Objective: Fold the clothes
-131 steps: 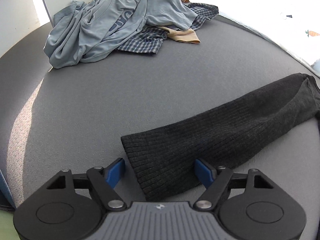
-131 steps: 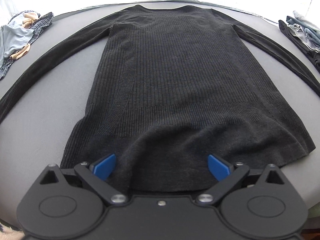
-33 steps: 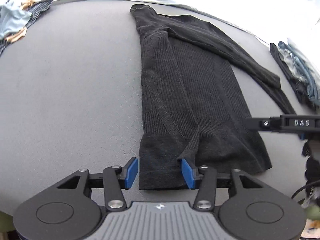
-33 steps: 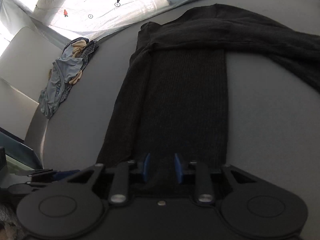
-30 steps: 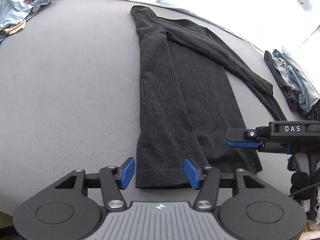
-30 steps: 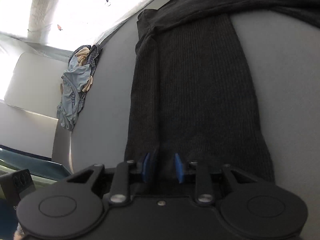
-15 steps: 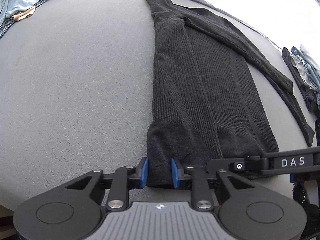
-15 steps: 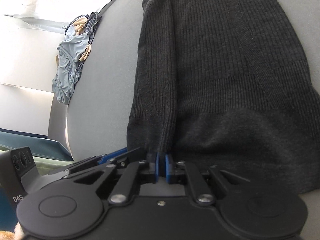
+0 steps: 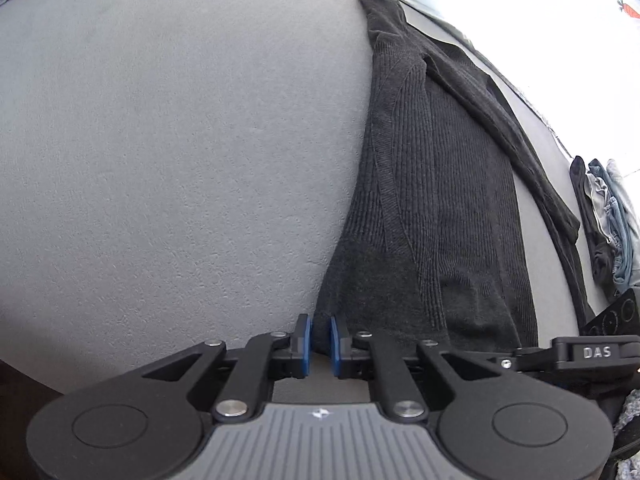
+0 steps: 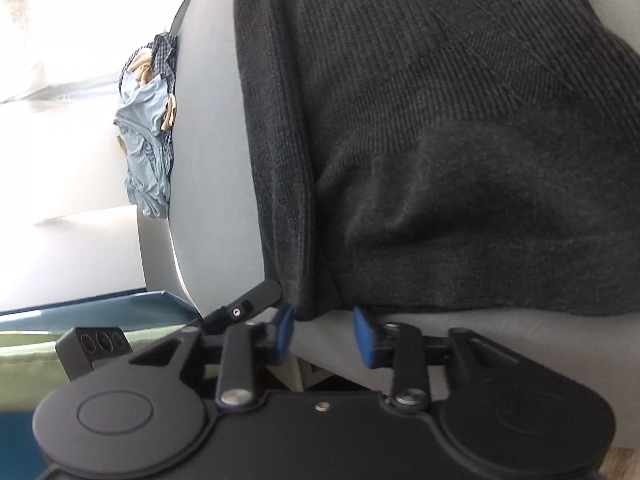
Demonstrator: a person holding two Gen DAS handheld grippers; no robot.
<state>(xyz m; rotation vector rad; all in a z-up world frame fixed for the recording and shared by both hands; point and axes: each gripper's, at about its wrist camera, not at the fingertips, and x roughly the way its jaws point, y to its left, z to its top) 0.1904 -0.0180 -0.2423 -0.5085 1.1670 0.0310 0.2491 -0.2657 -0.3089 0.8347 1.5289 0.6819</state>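
Note:
A dark grey ribbed sweater (image 9: 440, 200) lies lengthwise on the grey table (image 9: 160, 160), one sleeve (image 9: 500, 120) folded across its body. My left gripper (image 9: 320, 340) is at the near hem's left corner. Its blue pads stand narrow with the hem fabric between them, and the jaws are opening slightly. In the right wrist view the sweater (image 10: 440, 120) fills the upper frame. My right gripper (image 10: 323, 332) is at the same hem corner, jaws opening, pads wide apart; the fabric tip sits between them untouched. The right gripper's finger (image 9: 580, 354) shows beside the left one.
A loose pile of blue, plaid and tan clothes (image 10: 148, 140) lies at the table's far left edge. Folded garments (image 9: 608, 220) are stacked at the right edge. The table's near edge runs just under both grippers. A teal and green object (image 10: 100, 304) sits beyond the left edge.
Both grippers sank to the near hem. The left jaws closed from wide to narrow on the hem's left corner. The right jaws pinched a hem fold, then spread apart again.

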